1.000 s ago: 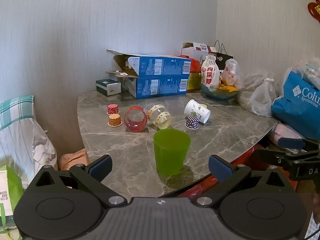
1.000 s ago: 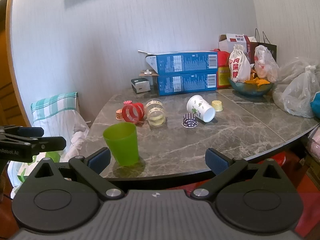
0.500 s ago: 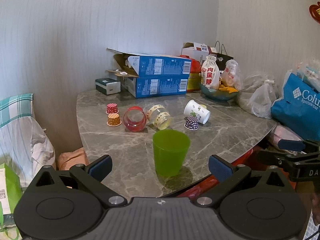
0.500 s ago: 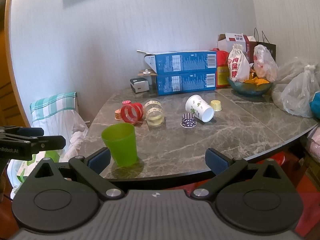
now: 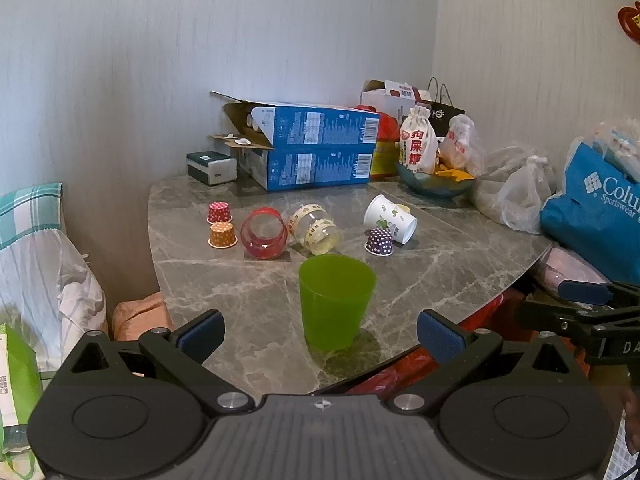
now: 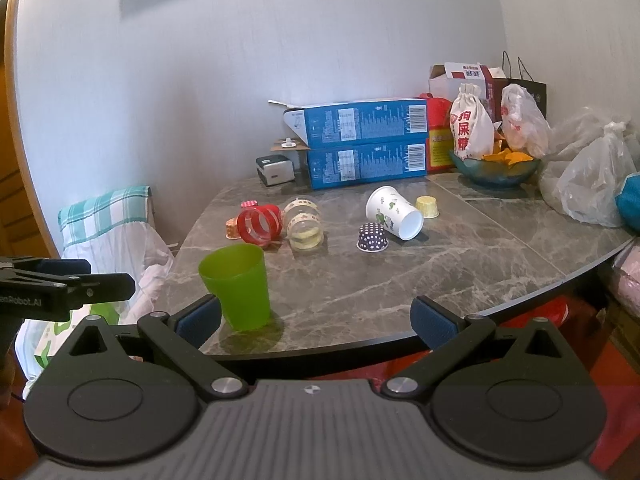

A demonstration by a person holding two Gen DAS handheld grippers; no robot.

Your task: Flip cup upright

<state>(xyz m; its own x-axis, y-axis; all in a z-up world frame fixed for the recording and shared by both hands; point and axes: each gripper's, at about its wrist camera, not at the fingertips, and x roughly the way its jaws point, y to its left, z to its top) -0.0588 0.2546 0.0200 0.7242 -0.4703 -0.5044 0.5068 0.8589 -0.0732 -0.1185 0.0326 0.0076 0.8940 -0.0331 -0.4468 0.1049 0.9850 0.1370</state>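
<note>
Orange cupcake liner (image 6: 231,229) mostly hidden behind red-ringed jar (image 6: 258,226) on its side

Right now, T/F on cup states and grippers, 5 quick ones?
1. The green cup stands upright near the table's front edge. True.
2. The white paper cup stands upright. False: it lies on its side, mouth toward the camera.
3. The left gripper is shut on the green cup. False: its jaws are wide open and short of the cup.
4. The red-banded clear cup lies on its side. True.
5. The right gripper holds the purple dotted cup. False: it is open and empty.
</note>
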